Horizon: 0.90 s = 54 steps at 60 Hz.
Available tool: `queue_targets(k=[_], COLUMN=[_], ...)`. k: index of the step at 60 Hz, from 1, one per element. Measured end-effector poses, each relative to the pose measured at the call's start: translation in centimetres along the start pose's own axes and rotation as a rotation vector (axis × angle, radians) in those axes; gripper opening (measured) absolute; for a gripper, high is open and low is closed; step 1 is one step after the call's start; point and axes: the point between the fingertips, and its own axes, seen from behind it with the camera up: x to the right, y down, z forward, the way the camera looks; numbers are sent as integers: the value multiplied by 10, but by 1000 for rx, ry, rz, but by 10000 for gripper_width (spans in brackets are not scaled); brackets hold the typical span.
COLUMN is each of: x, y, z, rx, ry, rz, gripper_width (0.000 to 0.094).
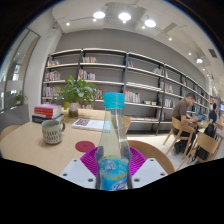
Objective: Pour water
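Note:
A clear plastic water bottle (113,140) with a light blue cap and a blue label stands upright between my fingers, and both magenta pads (94,158) press on its sides. My gripper (113,165) is shut on the bottle and holds it over the round wooden table (25,148). A dark patterned mug (52,130) stands on the table, ahead of the fingers to the left. A small red coaster (85,146) lies on the table just left of the bottle.
A potted plant (77,93), stacked books (45,112) and an open magazine (89,124) sit on the far part of the table. Long bookshelves (140,85) line the back wall. People sit on wooden chairs (180,130) to the right.

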Motion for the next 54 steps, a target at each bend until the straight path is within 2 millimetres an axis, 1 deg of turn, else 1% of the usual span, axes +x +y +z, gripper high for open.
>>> queue_targets(k=[3, 7, 10, 13, 16, 17, 19, 23, 26, 33, 34, 38, 40, 45, 54], x=[-2, -3, -4, -11, -19, -21, -26, -44, -53, -83, -83, -105, -112, -127, -150], y=[1, -6, -15, -26, -41, -43, -53, -70, -75, -90, -93, -97, -96, -90, -91], z=[2, 9, 18, 26, 38, 45, 55, 73, 86, 113, 115, 128, 135, 153, 172], rx=[-17, -35, -36, -47, -52, -56, -64, -77, -99, -128, -130, -118, -119, -121, -102], ry=[5, 32, 43, 59, 63, 67, 73, 62, 54, 29, 20, -6, -21, -56, -92], rz=[-26, -90, -160, -248, -345, -384, -468, -622, -751, -1047, -1094, -1245, -1326, -1511, -1802], gripper_width=[352, 350, 351, 350, 350, 351, 351, 351, 350, 352, 352, 352, 351, 353, 353])
